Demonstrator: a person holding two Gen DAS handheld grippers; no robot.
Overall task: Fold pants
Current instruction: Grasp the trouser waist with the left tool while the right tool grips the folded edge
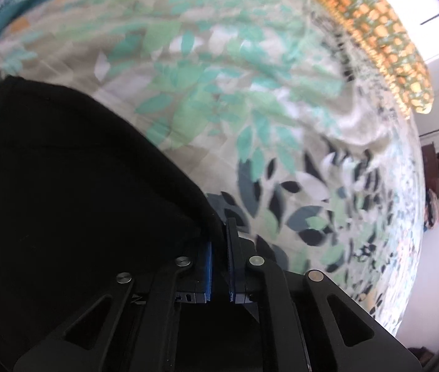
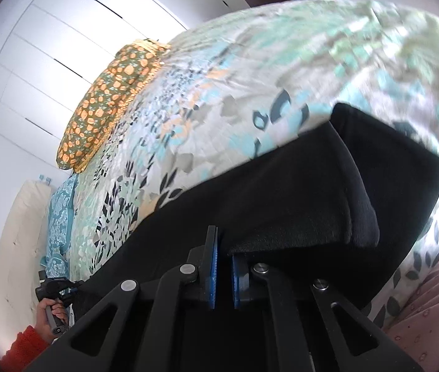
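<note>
The black pants (image 1: 73, 170) lie on a leaf-patterned bedspread (image 1: 219, 77). In the left wrist view my left gripper (image 1: 219, 235) is shut on the pants' edge, the cloth pinched between its blue pads and draped over the left finger. In the right wrist view the pants (image 2: 281, 192) show a folded layer on top. My right gripper (image 2: 224, 248) is shut on a fold of the pants, which covers the tip of the right finger. The other hand-held gripper (image 2: 53, 291) shows at lower left, held by a hand in a red sleeve.
An orange-and-green patterned pillow (image 2: 101, 105) lies at the bed's head, with a teal pillow (image 2: 59, 217) beside it. White wardrobe doors (image 2: 49, 46) stand behind. A pink rug (image 2: 430, 310) lies on the floor by the bed's edge.
</note>
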